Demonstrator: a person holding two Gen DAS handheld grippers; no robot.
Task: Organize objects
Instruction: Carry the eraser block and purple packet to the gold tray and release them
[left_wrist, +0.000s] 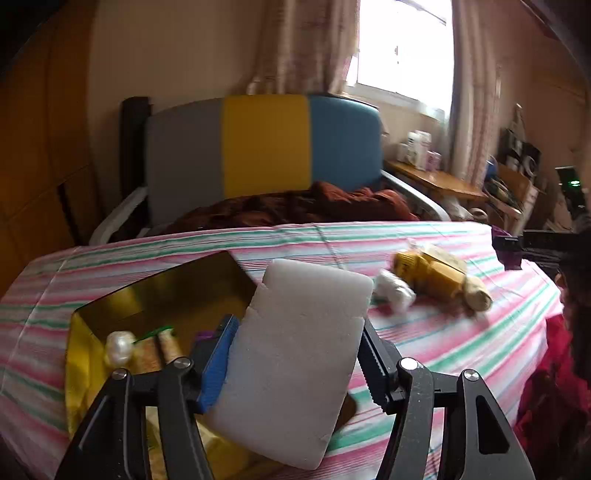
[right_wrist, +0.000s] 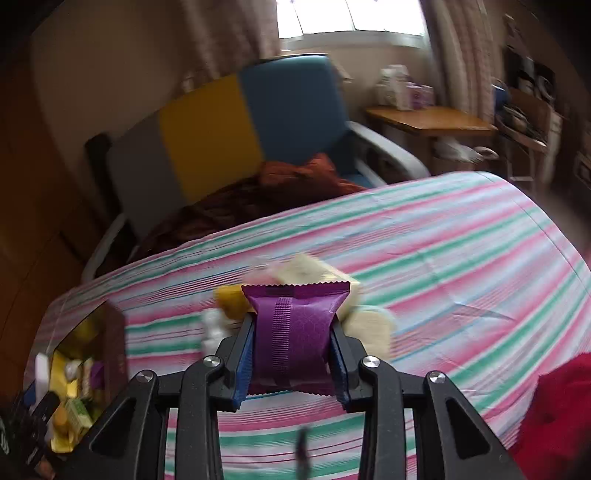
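1. The left gripper (left_wrist: 295, 354) has the white foam block (left_wrist: 299, 365) between its jaws at lower centre; whether the pads press on it cannot be told.
2. The gold box (left_wrist: 155, 291) sits lower left, near the striped cloth's (left_wrist: 461, 350) left edge.
3. The right gripper (right_wrist: 291, 354) is clamped on a purple packet (right_wrist: 295, 332).
4. Bare cloth lies to the right.

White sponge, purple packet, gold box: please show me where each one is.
White sponge (left_wrist: 295, 365), left wrist view, middle of its flat face.
Purple packet (right_wrist: 293, 332), right wrist view, centre of its front.
Gold box (left_wrist: 166, 291), left wrist view, inner wall.
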